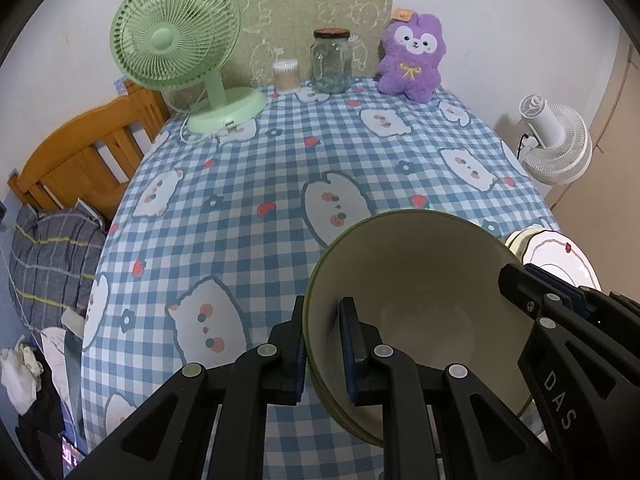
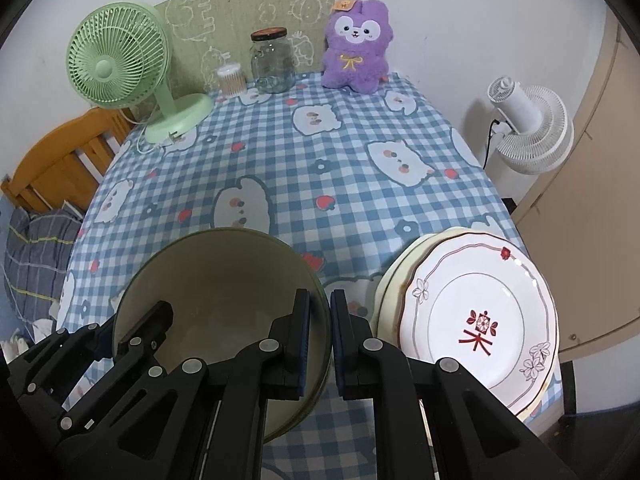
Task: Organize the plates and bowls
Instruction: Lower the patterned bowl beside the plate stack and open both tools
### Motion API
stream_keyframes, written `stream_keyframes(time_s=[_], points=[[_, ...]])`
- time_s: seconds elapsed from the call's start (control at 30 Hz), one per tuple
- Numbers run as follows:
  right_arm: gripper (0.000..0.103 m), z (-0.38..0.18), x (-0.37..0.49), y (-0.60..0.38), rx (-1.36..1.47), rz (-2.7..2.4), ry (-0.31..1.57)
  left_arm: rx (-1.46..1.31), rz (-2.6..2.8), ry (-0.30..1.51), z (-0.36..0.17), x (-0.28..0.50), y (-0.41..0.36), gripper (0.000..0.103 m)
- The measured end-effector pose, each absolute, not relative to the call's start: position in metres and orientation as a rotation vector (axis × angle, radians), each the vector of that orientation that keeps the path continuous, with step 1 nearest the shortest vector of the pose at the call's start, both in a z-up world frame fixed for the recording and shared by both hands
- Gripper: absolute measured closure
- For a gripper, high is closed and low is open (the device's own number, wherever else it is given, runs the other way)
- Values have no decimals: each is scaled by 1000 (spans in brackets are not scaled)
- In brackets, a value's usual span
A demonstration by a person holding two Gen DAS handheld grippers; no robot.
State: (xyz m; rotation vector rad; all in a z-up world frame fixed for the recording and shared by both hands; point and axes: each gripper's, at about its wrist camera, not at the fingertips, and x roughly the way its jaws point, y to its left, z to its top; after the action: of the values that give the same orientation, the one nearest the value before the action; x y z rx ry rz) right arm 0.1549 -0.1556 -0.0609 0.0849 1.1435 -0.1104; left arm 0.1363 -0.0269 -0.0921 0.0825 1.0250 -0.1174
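- Left claw [image 1: 324,344]: black plastic fingers with blue pads clenched on the left rim of the bowl [image 1: 420,304], one finger outside the wall and one inside.
- Right claw [image 2: 318,340]: same build, clenched on the right rim of the same bowl, the inner finger against the cream interior and the outer finger beside the olive wall.
- Bowl: round and deep, with a smooth glazed cream inside and an olive-green outside and rim. It is tilted toward the cameras over the near part of the counter [image 1: 280,168]; whether its base touches the cloth cannot be told.
- Counter covering: cloth in blue-and-white check, printed with white cartoon animals, red strawberries and dark flowers.
- Rear row, left to right: green desk fan [image 1: 176,40] with round wire-style grille and oval base; small clear tub of cotton swabs [image 1: 286,76]; clear glass jar [image 1: 331,62] with dark lid; purple plush toy [image 1: 414,60] of fluffy pile.
- Plates [image 2: 476,324]: a stack at the near right corner of the counter, just beside the bowl. The top plate is white glossy ceramic with a scalloped rim, thin line borders, flower outlines and a red centre motif; cream plates lie beneath it.
- White fan [image 2: 528,128]: ribbed grille, beyond the counter's right edge.
- Wooden bed frame [image 1: 80,152]: slatted, orange-brown, left of the counter.
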Motion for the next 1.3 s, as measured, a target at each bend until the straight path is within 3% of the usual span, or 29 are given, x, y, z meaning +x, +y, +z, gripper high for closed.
stream_keyframes(time_s=[0.57,0.73,0.83,0.9,0.97,1.0,1.3], points=[[86,-71,155,-154,77,-122,1167,89,-117,1036,-107,131,-27,90],[80,-72,155,-155,72,-107,1172,63,-126,1042,-107,133,-26,74],[65,-71,154,-156,68,-119,1165,49,-124,1054,-108,134,-24,68],[48,-69,153,-155,75,-118,1155,40,-125,1051,-107,134,-23,62],[43,-66,153,-156,77,-119,1144,39,-126,1045,-104,135,-22,57],[42,-64,153,-155,76,-119,1144,38,-130,1045,-104,135,-22,49],[40,-64,155,-156,86,-116,1162,44,-151,1038,-101,135,-23,35]])
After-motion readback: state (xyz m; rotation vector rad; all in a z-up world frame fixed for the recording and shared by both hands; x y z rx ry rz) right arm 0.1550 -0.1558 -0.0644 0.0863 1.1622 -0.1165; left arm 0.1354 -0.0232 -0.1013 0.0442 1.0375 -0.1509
